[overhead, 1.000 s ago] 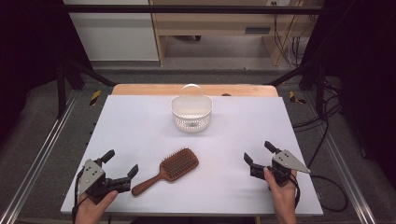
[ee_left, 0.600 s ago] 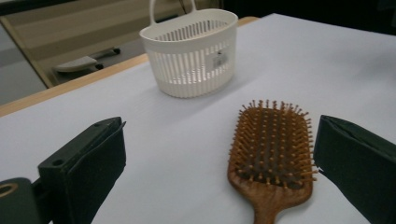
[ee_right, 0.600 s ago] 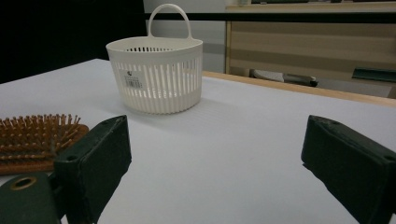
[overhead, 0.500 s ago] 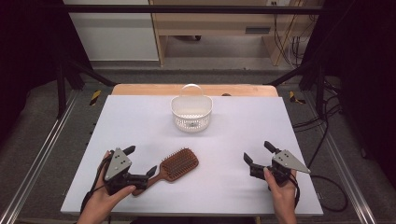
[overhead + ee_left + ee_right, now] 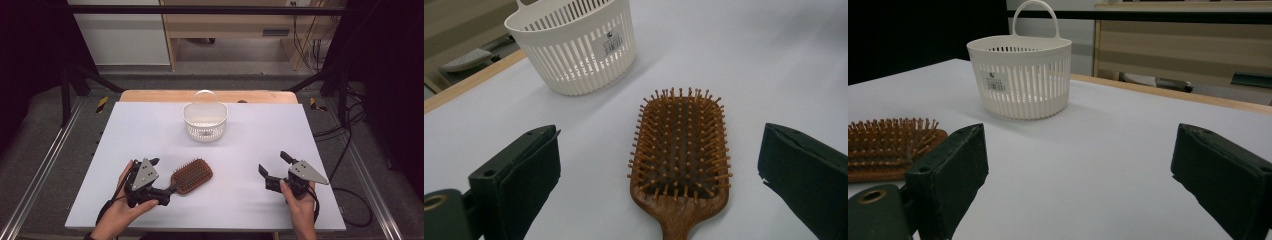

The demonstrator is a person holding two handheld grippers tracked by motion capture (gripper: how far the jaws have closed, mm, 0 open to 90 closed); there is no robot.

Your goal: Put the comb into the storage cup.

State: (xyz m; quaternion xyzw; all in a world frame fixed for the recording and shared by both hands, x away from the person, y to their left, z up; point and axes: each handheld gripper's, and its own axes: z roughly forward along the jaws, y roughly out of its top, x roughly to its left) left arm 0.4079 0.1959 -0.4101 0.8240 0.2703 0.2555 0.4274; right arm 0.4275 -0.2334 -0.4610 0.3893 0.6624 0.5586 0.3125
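Hairbrush point(image 5: 192, 175) lies bristles up on the white tabletop point(image 5: 250, 140), near the front edge and left of centre, its wooden handle pointing toward the left gripper point(image 5: 161, 181). That gripper has its jaws spread wide, one on each side of the handle end, touching nothing as far as the left gripper view shows. The right gripper point(image 5: 272, 167) hovers well apart to the right, jaws likewise spread and holding nothing.

The likely trouble is the grab itself. The handle is narrow, smooth and lies flat, so if the jaws close too high they may slip over it or pinch only its edge, and the heavy head could then swing down or twist out. Closing nearer the head risks catching the bristles point(image 5: 679, 140) and bending them. A push before the jaws meet could also slide the brush across the slick surface.

The white slatted basket point(image 5: 205, 121) stands farther back; it carries a small barcode sticker point(image 5: 996, 79), its print too small to read.
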